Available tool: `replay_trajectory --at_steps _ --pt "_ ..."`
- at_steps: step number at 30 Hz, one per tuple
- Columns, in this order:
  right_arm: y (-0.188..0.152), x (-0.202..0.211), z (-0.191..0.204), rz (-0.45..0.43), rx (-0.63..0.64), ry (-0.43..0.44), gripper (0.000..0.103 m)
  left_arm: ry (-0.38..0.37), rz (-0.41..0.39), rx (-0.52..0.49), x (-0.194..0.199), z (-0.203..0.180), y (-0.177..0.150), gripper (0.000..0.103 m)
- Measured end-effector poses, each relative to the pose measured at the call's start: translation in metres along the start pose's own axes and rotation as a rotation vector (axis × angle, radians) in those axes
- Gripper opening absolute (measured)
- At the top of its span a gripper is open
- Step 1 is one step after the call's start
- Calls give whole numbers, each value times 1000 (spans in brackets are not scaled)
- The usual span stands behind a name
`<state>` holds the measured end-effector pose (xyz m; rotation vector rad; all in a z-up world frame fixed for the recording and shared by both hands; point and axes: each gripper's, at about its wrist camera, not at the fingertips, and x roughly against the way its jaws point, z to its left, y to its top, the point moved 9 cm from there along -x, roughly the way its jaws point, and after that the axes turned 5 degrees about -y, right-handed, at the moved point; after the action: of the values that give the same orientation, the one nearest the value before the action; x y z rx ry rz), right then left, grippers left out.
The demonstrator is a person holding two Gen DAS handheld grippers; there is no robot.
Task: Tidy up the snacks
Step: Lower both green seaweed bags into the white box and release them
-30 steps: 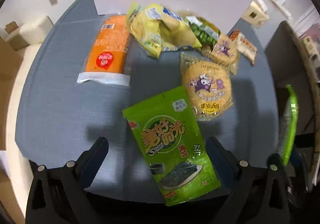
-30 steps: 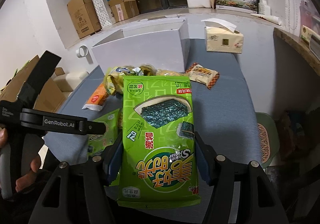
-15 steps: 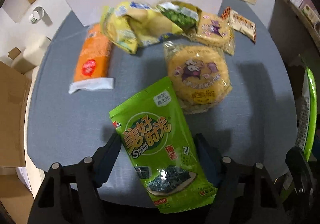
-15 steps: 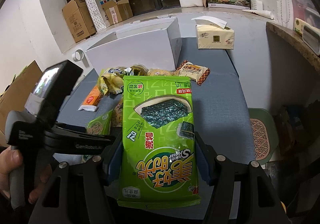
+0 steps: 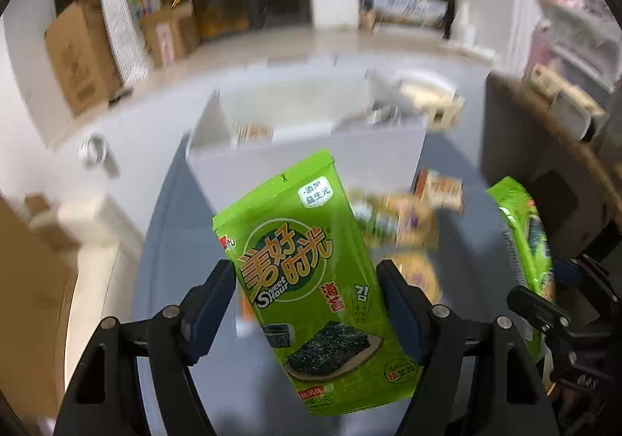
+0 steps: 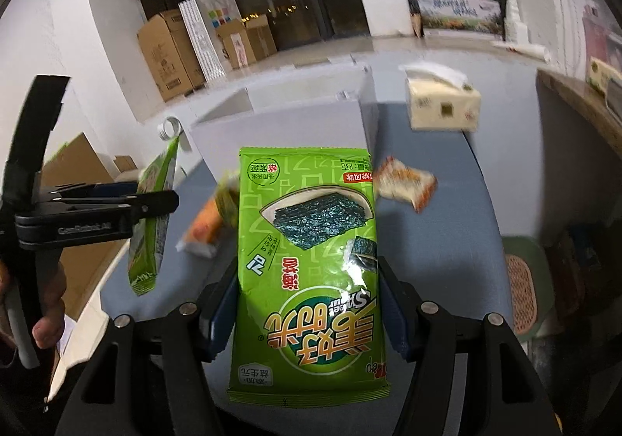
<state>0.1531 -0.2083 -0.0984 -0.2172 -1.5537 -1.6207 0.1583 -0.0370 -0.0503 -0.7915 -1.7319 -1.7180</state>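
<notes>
Left tool (image 5: 307, 313) clenched on one green seaweed packet (image 5: 311, 280), clear above the bench (image 5: 175, 241); right tool (image 6: 307, 307) grasping another packet (image 6: 307, 261); white box (image 6: 280, 133) beyond.

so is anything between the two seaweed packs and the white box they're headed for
Nothing visible blocks the way. The left gripper holds its seaweed pack up in front of the white box, whose top is open. The loose snacks lie low on the table, below that path.
</notes>
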Motion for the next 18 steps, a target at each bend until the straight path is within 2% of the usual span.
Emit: replay_trajectory --at_steps 4,6,8,10,14,18 --pt "46 -5 5 -55 -7 23 68 -18 -139 -13 20 26 53 80" --pt "72 -11 8 -76 -4 33 68 15 -194 -31 14 36 78 80" --pt "99 -20 9 -96 -8 41 68 -4 -224 -38 3 47 104 80" --pt "126 -32 10 -103 -24 58 68 19 -232 -41 -14 62 127 80" --pt "177 -68 10 -108 -23 28 68 -5 -226 -41 -55 73 172 80" --pt "208 -116 2 -42 -60 14 68 -27 -178 -20 -111 84 197 80"
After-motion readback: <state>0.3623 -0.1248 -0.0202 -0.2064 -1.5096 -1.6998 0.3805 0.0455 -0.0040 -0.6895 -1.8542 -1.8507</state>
